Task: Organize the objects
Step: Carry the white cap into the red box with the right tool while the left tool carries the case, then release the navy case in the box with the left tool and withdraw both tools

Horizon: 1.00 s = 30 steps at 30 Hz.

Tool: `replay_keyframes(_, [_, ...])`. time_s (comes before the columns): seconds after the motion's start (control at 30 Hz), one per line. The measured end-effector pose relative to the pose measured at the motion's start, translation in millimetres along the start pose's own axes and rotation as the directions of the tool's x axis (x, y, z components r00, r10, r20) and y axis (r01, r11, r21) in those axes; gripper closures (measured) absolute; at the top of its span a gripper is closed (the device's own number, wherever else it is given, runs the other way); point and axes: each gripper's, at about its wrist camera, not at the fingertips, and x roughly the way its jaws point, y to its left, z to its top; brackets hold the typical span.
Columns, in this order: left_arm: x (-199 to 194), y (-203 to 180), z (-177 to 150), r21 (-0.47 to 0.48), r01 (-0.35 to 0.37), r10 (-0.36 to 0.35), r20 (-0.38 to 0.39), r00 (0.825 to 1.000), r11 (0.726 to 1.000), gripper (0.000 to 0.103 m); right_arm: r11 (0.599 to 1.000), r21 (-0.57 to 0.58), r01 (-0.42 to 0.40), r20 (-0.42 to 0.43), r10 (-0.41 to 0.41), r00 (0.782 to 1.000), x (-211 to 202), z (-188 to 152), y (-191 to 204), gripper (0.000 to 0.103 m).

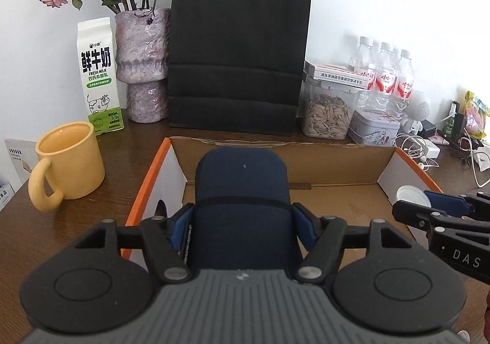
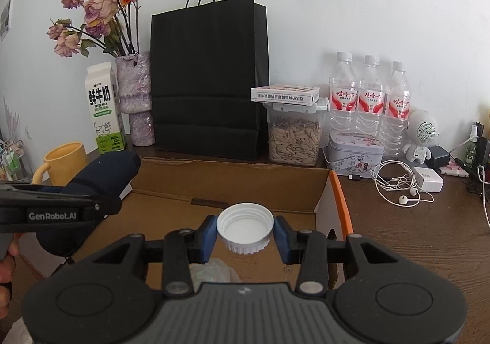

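Observation:
My left gripper [image 1: 242, 221] is shut on a dark navy soft case [image 1: 242, 191] and holds it over the open cardboard box [image 1: 337, 157] with orange edges. The case also shows in the right wrist view [image 2: 101, 175], held by the left gripper [image 2: 61, 209]. My right gripper [image 2: 245, 232] is shut on a white screw cap [image 2: 245, 230], open side up, above the box floor [image 2: 260, 191]. In the left wrist view the right gripper [image 1: 428, 209] with the cap [image 1: 412, 195] sits at the box's right side. A crumpled clear wrapper [image 2: 214, 272] lies under the right gripper.
A yellow mug [image 1: 69, 160] stands left of the box. Behind it stand a milk carton [image 1: 99, 74], a vase of dried roses [image 1: 142, 65], a black paper bag [image 1: 239, 50], a seed jar [image 1: 327, 116], a tin [image 1: 375, 126], three water bottles [image 1: 384, 74] and earphone cables [image 2: 401, 188].

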Motion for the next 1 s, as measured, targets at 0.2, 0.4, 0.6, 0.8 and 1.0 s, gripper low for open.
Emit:
replay_keyframes(0.2, [-12, -4, 1, 0.018, -0.019, 0.018, 0.068, 0.998, 1.000, 0.000, 1.000, 0.013, 0.007, -0.004, -0.007, 1.000, -1, 0, -1, 0.000])
replay_keyframes(0.4, [-13, -6, 2, 0.018, -0.026, 0.024, 0.068, 0.997, 1.000, 0.000, 1.000, 0.018, 0.015, -0.007, -0.015, 1.000, 0, 0, -2, 0.000])
replay_keyframes(0.6, [-19, -5, 3, 0.013, -0.019, 0.018, 0.082, 0.996, 1.000, 0.000, 1.000, 0.013, 0.016, 0.002, -0.016, 1.000, -3, 1, 0, 0.000])
replay_keyframes(0.8, [-35, -4, 5, 0.008, -0.002, 0.001, 0.126, 0.992, 1.000, 0.000, 1.000, 0.006, 0.016, 0.031, -0.016, 0.999, -14, 4, 2, 0.000])
replay_keyframes(1.0, [-57, -3, 4, 0.003, 0.009, -0.009, 0.170, 0.985, 1.000, 0.000, 1.000, -0.003, 0.018, 0.062, -0.018, 0.998, -29, 5, 5, 0.000])
